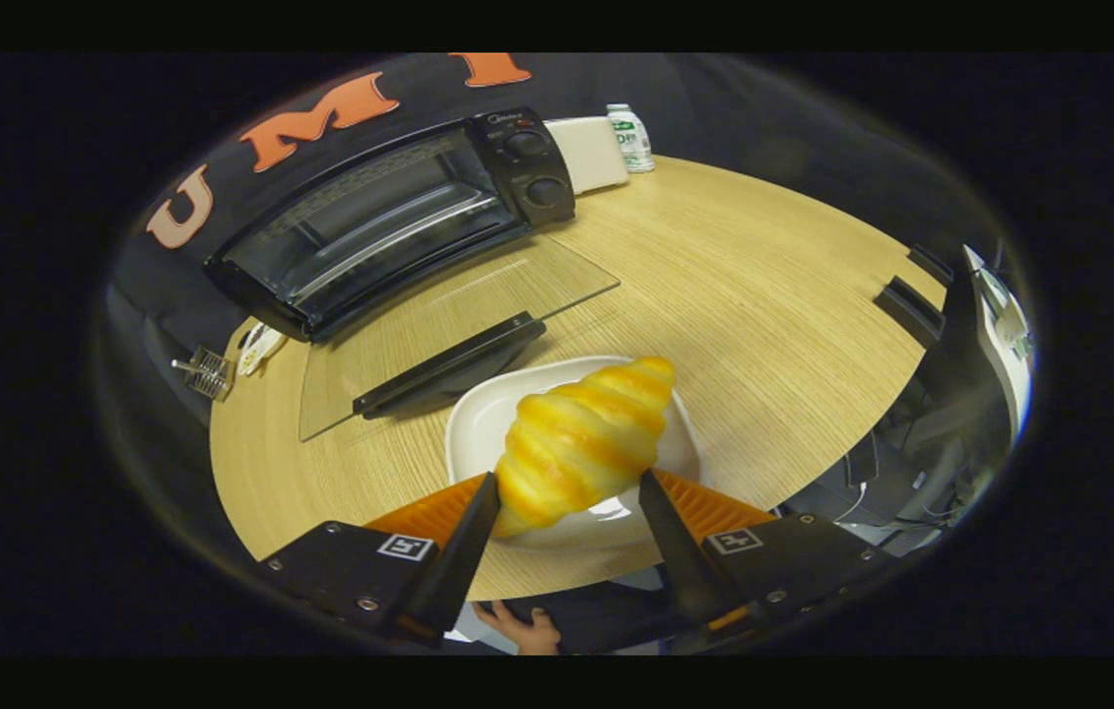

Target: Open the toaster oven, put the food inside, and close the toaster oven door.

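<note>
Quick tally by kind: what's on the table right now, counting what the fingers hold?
Toaster oven, door open: 1
Croissant, gripped by both fingers: 1
White plate: 1
Bottle: 1
White box: 1
Total: 5

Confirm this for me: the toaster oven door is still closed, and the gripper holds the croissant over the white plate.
One thing is wrong. The toaster oven door is open, its glass lying flat on the table toward the plate, as the gripper view shows. The rest stands: the gripper holds the croissant between its fingers over the white plate.
</note>
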